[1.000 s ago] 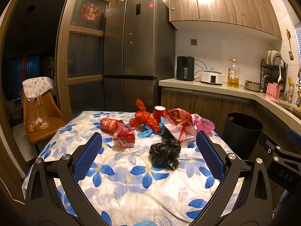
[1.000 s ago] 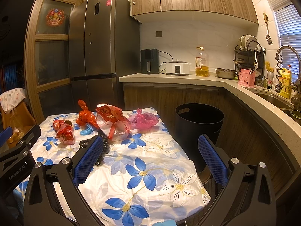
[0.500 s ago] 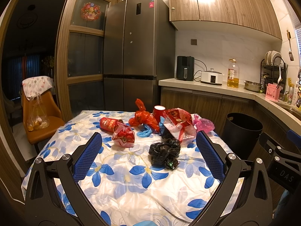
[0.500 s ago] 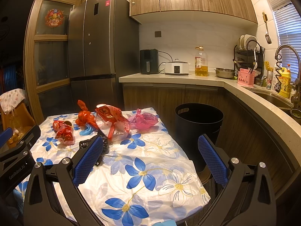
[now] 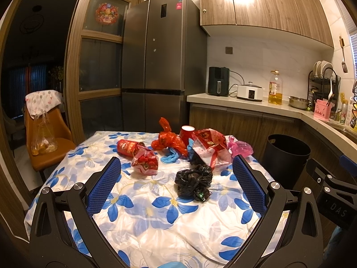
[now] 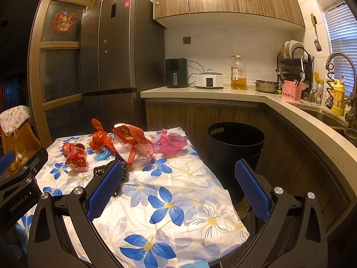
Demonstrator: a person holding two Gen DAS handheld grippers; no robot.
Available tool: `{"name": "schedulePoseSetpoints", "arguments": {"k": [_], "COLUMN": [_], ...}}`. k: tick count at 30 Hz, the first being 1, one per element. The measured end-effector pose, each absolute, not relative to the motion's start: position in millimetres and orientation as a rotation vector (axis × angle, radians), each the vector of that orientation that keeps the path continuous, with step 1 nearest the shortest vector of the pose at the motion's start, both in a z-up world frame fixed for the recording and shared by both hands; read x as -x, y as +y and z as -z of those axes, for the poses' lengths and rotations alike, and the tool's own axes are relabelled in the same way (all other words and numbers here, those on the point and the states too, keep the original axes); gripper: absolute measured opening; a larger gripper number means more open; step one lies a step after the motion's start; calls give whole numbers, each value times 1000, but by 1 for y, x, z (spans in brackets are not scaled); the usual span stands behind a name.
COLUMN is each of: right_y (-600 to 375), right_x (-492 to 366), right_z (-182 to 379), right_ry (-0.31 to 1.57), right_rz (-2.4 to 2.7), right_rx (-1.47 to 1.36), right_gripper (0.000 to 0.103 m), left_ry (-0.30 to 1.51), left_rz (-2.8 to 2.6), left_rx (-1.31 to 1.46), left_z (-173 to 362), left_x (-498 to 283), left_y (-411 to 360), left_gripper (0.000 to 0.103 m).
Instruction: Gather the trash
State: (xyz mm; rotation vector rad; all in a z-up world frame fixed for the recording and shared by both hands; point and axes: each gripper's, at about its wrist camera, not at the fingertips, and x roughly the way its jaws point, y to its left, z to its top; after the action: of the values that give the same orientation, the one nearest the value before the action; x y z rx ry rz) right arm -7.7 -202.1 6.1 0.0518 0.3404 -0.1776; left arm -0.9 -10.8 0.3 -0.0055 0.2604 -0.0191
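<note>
Trash lies on a table with a blue-flower cloth: a crumpled black bag, a red-and-pink wrapper, a red can on its side, an orange-red bag, a red cup, a large red-and-white bag and a pink bag. A black bin stands on the floor to the table's right. My left gripper is open and empty, hovering before the black bag. My right gripper is open and empty over the table's right part; the bin also shows in the right wrist view.
A blue glove lies among the trash. An orange chair with a hanging bag stands to the left. A fridge stands behind the table. A kitchen counter with appliances, dish rack and sink runs along the right.
Both grippers have shifted very slightly; the views are almost unchanged. Nothing on the table has moved.
</note>
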Motion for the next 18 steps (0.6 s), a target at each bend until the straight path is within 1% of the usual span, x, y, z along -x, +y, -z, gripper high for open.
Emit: {"name": "schedulePoseSetpoints", "arguments": {"k": [18], "right_y": [-204], "right_x": [5], "right_z": [-2], "right_ry": [337], "right_rz": [180], "right_rx": [-58], "right_gripper": [98], "left_ry": [272], "left_rz": [17], "left_rx": [9], "left_z": [5], "left_x": [-3], "left_y": [-13], "left_gripper": [98]}}
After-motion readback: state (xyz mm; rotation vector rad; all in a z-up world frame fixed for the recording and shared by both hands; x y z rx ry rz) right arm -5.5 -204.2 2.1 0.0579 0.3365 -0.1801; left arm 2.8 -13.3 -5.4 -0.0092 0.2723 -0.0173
